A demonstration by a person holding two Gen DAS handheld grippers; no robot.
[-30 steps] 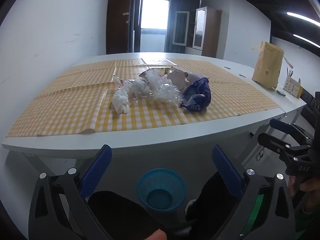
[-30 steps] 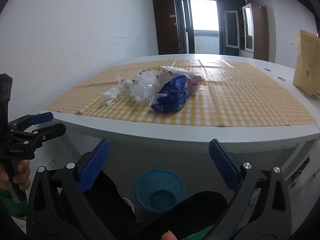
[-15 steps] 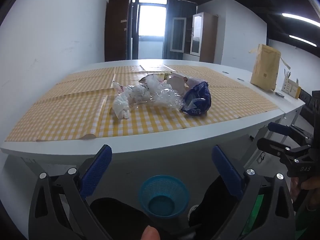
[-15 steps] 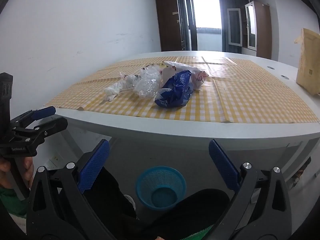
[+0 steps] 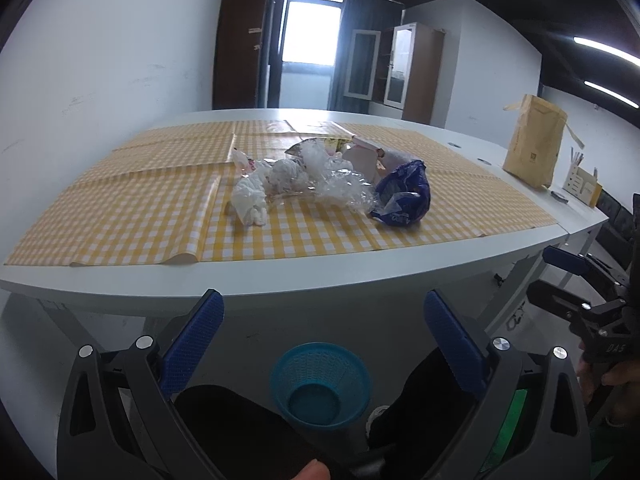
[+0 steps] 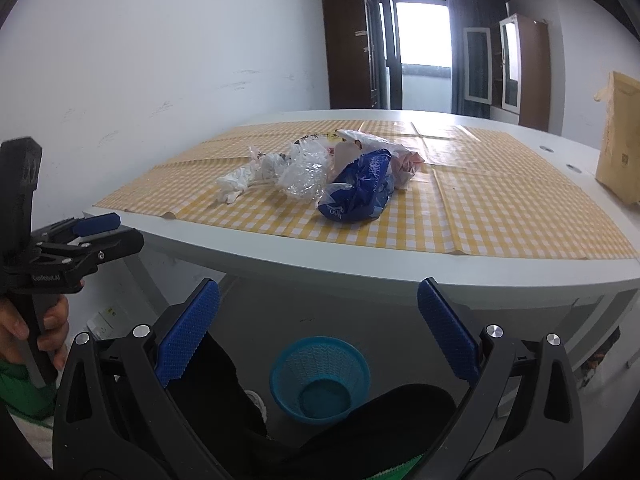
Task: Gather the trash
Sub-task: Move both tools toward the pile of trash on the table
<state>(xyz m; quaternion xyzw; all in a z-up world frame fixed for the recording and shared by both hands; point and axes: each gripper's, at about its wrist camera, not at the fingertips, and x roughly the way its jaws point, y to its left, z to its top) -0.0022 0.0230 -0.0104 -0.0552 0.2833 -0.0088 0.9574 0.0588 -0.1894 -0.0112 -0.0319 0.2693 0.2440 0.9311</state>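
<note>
Your left tongs stand wide apart with nothing between them, their blue pads ribbed with a fine grid and set on matte black arms with silver rivets. Your right tongs are spread just as wide and likewise carry nothing.

The trash lies in a loose heap on the surface, a smooth pale top with a rounded edge, covered by a glossy yellow-and-white checked cloth whose sheets overlap and curl up at the near corner. From your left you have a crumpled white tissue wad, soft and creased; then a crinkled clear plastic wrap, shiny and see-through; then a puffy dark blue plastic bag with pale print, standing nearest the front edge. Behind these lies a flat white wrapper with some pink and yellow on it.

The whole heap sits ahead of and above both tongs, well apart from them, past the surface's front edge. In the right wrist view the blue bag is roughly centred ahead of the right tongs, the tissue wad off to the left.

Below the surface, on the floor between both sets of pads, stands a round teal mesh basket, tapering to its base. A tall kraft paper bag stands upright far right.
</note>
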